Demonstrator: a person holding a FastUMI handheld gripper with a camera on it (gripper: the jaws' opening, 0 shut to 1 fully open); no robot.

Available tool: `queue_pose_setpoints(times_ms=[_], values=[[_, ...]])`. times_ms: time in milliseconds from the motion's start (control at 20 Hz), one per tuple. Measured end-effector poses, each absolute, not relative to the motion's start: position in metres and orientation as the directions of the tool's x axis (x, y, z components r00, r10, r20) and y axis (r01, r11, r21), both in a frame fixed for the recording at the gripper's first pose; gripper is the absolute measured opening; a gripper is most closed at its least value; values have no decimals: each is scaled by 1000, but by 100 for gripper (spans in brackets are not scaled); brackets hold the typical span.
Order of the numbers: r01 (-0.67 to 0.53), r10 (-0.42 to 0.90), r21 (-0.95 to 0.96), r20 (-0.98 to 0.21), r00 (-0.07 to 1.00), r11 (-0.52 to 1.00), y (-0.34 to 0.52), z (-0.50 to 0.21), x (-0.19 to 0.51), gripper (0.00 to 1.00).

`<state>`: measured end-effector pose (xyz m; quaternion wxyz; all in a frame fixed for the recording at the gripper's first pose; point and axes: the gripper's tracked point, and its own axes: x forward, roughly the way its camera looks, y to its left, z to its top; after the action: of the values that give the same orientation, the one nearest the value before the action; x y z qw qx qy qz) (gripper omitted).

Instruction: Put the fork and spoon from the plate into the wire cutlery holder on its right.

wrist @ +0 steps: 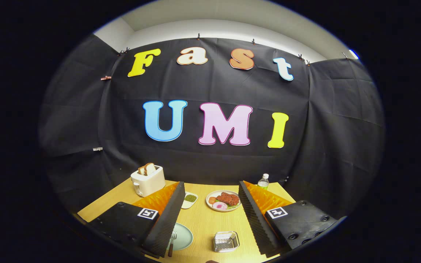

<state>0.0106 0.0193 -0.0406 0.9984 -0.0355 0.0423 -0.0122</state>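
My gripper (pixel 210 190) hangs high above the wooden table (pixel 203 219), open, with nothing between its fingers. Below, close to the left finger (pixel 166 215), lies a pale green plate (pixel 184 236), partly hidden by that finger. A fork (pixel 173 241) with a dark handle rests on the plate beside the finger's edge. I cannot make out a spoon. To the plate's right, nearer the right finger (pixel 258 215), stands the square wire cutlery holder (pixel 226 241), seen from above.
Beyond the fingers sit a white toaster (pixel 147 180) holding bread, a small dish of green bits (pixel 189 199), a plate of food (pixel 223 200) and a water bottle (pixel 263 181). Black cloth walls the booth behind the table.
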Motion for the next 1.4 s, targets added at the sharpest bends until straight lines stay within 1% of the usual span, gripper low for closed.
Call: queue_pose_setpoints(times_ms=[100, 250, 350, 450, 650, 750, 850, 1050, 1300, 1400], values=[[-4, -2, -61, -97, 995, 998, 32, -49, 12, 92], [-46, 37, -42, -189, 981, 998, 48, -82, 15, 92], [-83, 79, -5, -283, 956, 996, 65, -112, 16, 92], [-88, 91, 25, -391, 916, 996, 74, -150, 16, 92], [-76, 96, 58, -580, 809, 995, 91, -218, 13, 93], [-81, 94, 51, -665, 741, 995, 98, -251, 11, 89], [-83, 86, 40, -721, 687, 996, 105, -277, 9, 83], [-117, 78, 13, -820, 567, 993, 113, -332, 6, 80], [-141, 81, 18, -887, 454, 990, 127, -378, 0, 77], [-167, 70, -1, -906, 417, 986, 130, -392, -4, 72]])
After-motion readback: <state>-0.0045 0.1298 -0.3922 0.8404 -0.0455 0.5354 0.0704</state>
